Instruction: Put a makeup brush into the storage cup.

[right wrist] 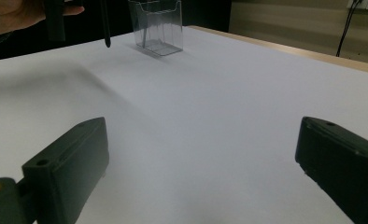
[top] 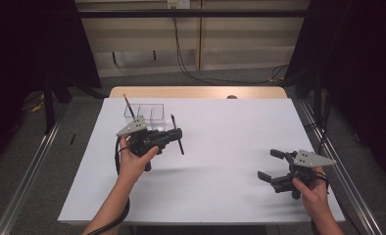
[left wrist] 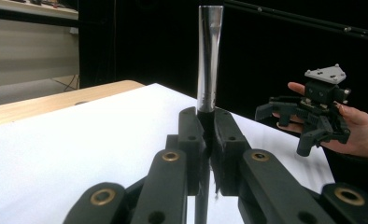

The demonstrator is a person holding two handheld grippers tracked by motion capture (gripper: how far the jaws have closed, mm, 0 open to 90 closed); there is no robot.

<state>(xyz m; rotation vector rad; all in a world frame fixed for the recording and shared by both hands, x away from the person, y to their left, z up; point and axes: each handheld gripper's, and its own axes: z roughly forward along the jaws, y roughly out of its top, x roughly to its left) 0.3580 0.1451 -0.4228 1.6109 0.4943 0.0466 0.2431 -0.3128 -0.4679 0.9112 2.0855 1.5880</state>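
Observation:
My left gripper [top: 177,134] hovers over the white table, shut on a slim pen [top: 180,142] with a silver barrel and a black lower end. In the left gripper view the pen [left wrist: 209,60] stands upright between the closed jaws [left wrist: 209,121]. Just behind the gripper stands a clear plastic holder [top: 147,113] with compartments, and a thin stick [top: 128,105] leans in its left one. My right gripper [top: 270,164] is held low near the table's front right, open and holding nothing. In the right gripper view the holder [right wrist: 156,25] and the pen tip [right wrist: 106,28] sit far ahead of the open jaws [right wrist: 203,140].
A white sheet [top: 230,147] covers the table, with a wooden edge [top: 196,92] at the back. Metal rails [top: 29,171] run along both sides on the floor. Cables [top: 191,68] hang down the back wall.

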